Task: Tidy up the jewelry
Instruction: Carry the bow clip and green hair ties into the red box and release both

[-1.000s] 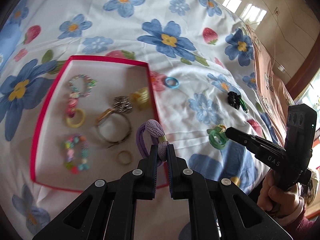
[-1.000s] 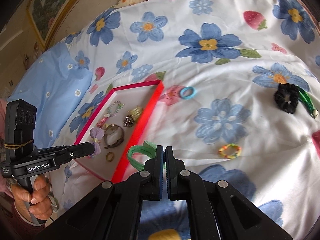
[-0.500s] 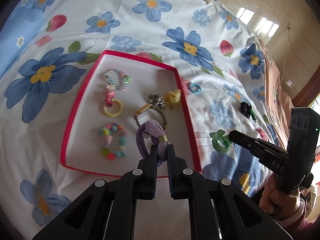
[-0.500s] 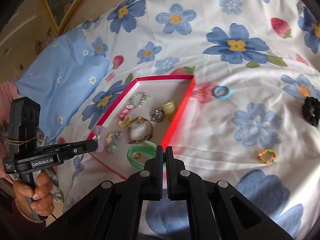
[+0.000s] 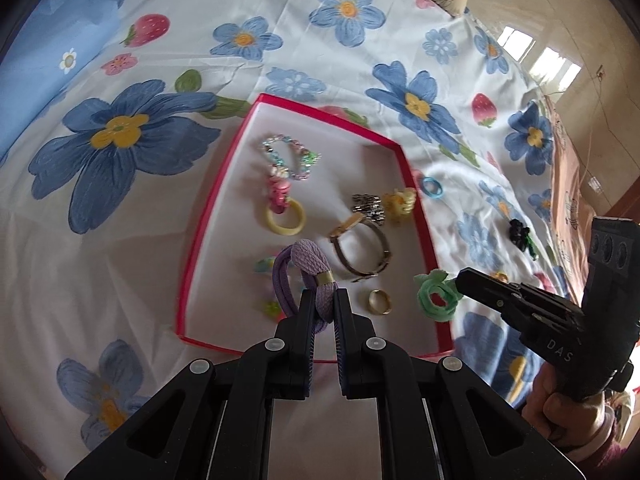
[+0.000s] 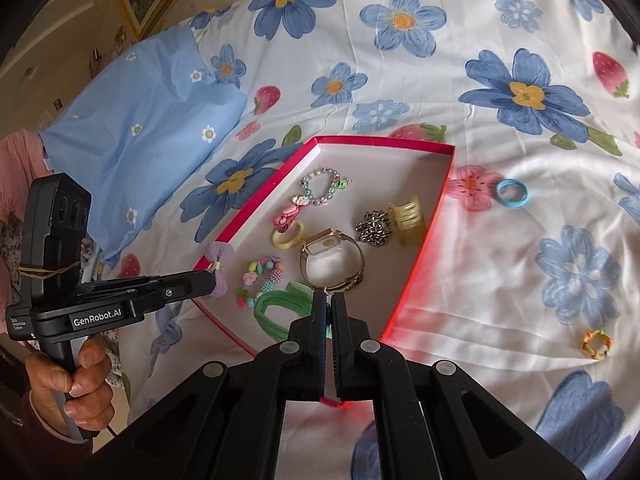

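A bed with a white sheet (image 5: pixel 280 20) printed with blue flowers and strawberries filled both views, and a light blue pillow (image 6: pixel 136 136) lay at its far side. On the sheet stood a shallow red tray (image 5: pixel 420 220) with a white floor. Inside it lay a gold wristwatch (image 6: pixel 332 260), a pastel bead bracelet (image 5: pixel 288 156), a cream ring (image 5: pixel 284 218) with a pink charm, a yellow hair claw (image 6: pixel 408 218), a silver chain piece (image 6: pixel 374 228) and a small gold ring (image 5: pixel 380 302). The left tool (image 5: pixel 323 308) was clenched on a purple hair tie (image 5: pixel 308 272), held above the near part of the tray. The right tool (image 6: pixel 329 312) was clenched on a green hair tie (image 6: pixel 280 306), held over the tray's near right corner. Outside the tray, on the sheet, lay a blue ring (image 6: pixel 512 194), a black scrunchie (image 5: pixel 518 232) and a small yellow band (image 6: pixel 596 344), well apart from each other.
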`<action>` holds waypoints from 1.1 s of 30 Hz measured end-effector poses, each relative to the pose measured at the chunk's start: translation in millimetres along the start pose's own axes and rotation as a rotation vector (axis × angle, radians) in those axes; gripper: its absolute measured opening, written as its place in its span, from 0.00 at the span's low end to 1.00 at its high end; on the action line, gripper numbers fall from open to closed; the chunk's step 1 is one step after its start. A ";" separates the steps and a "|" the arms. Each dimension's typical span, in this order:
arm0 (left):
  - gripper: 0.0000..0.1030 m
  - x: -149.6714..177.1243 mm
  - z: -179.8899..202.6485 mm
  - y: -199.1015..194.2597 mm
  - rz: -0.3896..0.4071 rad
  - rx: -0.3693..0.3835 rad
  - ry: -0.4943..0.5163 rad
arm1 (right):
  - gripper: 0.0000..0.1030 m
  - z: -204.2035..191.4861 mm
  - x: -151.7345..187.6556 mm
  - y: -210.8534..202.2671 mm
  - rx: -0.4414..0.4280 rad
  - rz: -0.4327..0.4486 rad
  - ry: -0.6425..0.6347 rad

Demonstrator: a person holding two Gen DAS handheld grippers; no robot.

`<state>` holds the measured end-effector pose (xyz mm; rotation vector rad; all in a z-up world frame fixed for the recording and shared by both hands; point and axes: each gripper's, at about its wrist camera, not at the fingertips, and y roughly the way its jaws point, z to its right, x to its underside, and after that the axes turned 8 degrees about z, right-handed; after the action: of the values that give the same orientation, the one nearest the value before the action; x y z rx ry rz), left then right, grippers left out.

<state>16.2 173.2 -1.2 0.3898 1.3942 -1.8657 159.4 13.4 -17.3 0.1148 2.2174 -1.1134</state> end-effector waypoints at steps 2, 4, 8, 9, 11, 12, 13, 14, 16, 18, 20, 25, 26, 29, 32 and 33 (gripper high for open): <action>0.08 -1.1 -3.7 3.7 -0.003 -0.011 -0.004 | 0.02 -1.0 0.0 5.3 0.005 -0.008 -0.005; 0.08 -1.8 -7.4 8.1 -0.010 -0.018 -0.009 | 0.02 -1.1 0.2 11.3 0.010 -0.017 -0.007; 0.08 -2.9 -12.9 19.0 -0.026 -0.036 -0.018 | 0.02 -1.3 2.4 22.4 0.023 -0.040 -0.020; 0.08 -2.8 -14.1 21.6 -0.030 -0.040 -0.019 | 0.02 -1.6 3.3 25.5 0.026 -0.047 -0.023; 0.09 -2.3 -17.2 28.0 -0.039 -0.056 -0.020 | 0.02 -2.3 5.0 32.1 0.033 -0.060 -0.032; 0.09 -1.8 -18.5 30.9 -0.046 -0.059 -0.022 | 0.02 -2.6 5.7 34.2 0.036 -0.064 -0.038; 0.09 -1.2 -20.0 33.1 -0.051 -0.060 -0.025 | 0.02 -2.9 6.5 36.5 0.040 -0.069 -0.043; 0.09 -0.4 -21.5 36.0 -0.057 -0.063 -0.030 | 0.02 -3.1 7.3 38.8 0.043 -0.074 -0.048; 0.09 0.6 -22.8 38.9 -0.062 -0.069 -0.032 | 0.02 -2.5 8.5 43.2 0.048 -0.083 -0.053; 0.10 0.6 -24.0 40.8 -0.064 -0.070 -0.036 | 0.02 -2.9 9.6 45.9 0.050 -0.091 -0.056; 0.12 0.5 -24.2 40.8 -0.060 -0.074 -0.034 | 0.02 -3.2 10.7 48.0 0.049 -0.097 -0.058; 0.22 1.4 -23.1 38.8 -0.048 -0.088 -0.021 | 0.07 -2.5 11.9 50.2 0.041 -0.103 -0.045; 0.23 1.7 -23.0 38.5 -0.048 -0.088 -0.021 | 0.07 -2.1 11.7 50.4 0.037 -0.102 -0.041; 0.30 2.2 -23.2 36.7 -0.045 -0.088 -0.024 | 0.07 -0.8 12.6 49.0 0.029 -0.099 -0.028; 0.33 2.6 -23.3 33.6 -0.040 -0.090 -0.025 | 0.09 0.5 11.7 46.5 0.026 -0.090 -0.016; 0.35 2.7 -22.5 32.3 -0.038 -0.093 -0.023 | 0.12 1.0 11.0 45.5 0.025 -0.086 -0.012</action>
<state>33.4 189.0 -33.0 0.2969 1.4762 -1.8219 167.0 39.5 -55.5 0.0232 2.2163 -1.1846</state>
